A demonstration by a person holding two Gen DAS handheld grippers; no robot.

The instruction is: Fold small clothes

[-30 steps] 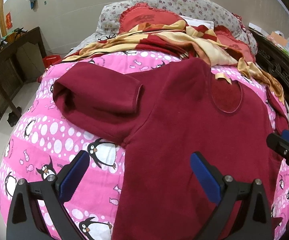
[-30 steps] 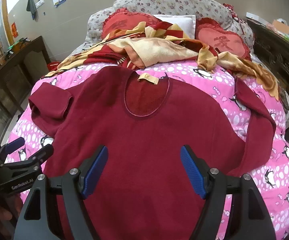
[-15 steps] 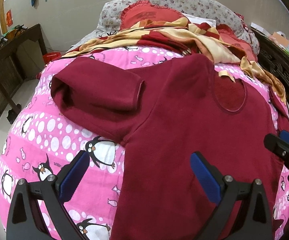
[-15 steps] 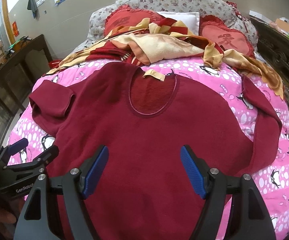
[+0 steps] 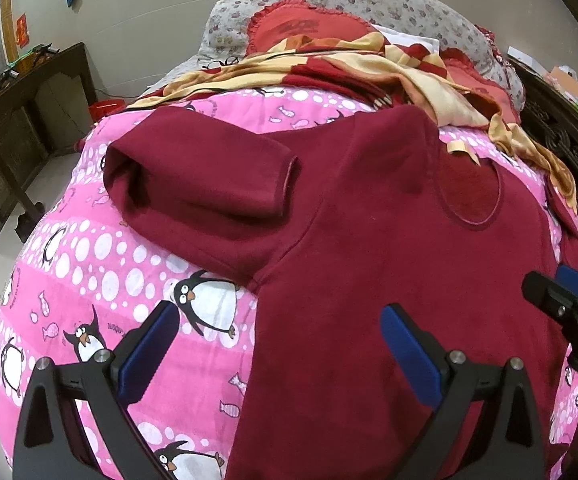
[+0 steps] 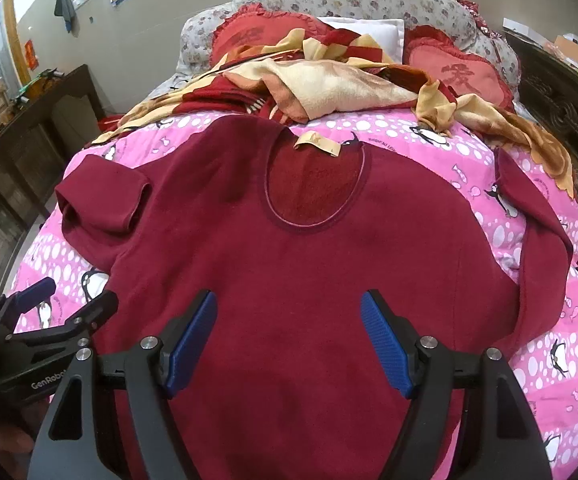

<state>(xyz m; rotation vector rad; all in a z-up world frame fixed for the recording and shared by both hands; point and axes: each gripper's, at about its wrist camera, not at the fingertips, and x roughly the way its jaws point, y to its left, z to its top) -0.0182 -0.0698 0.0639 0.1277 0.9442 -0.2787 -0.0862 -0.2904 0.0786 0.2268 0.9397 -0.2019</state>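
Note:
A dark red long-sleeved top point(image 6: 301, 264) lies spread flat, neck away from me, on a pink penguin quilt point(image 6: 561, 364). Its left sleeve point(image 5: 205, 184) is folded back on itself; its right sleeve point(image 6: 545, 236) trails down the right side. A tan label point(image 6: 317, 143) sits at the round neckline. My left gripper point(image 5: 279, 340) is open and empty, hovering over the top's left side seam. My right gripper point(image 6: 289, 332) is open and empty above the top's lower middle. The left gripper also shows in the right wrist view point(image 6: 69, 300), and the right gripper in the left wrist view point(image 5: 565, 296).
A crumpled red and cream blanket point(image 6: 329, 80) and red heart cushions point(image 6: 461, 72) lie at the head of the bed. A dark wooden cabinet point(image 5: 29, 92) stands on the left, a carved dark headboard point(image 6: 561, 112) on the right.
Both grippers have moved a little forward and lower toward the top, so it looms larger. Both stay open and empty.

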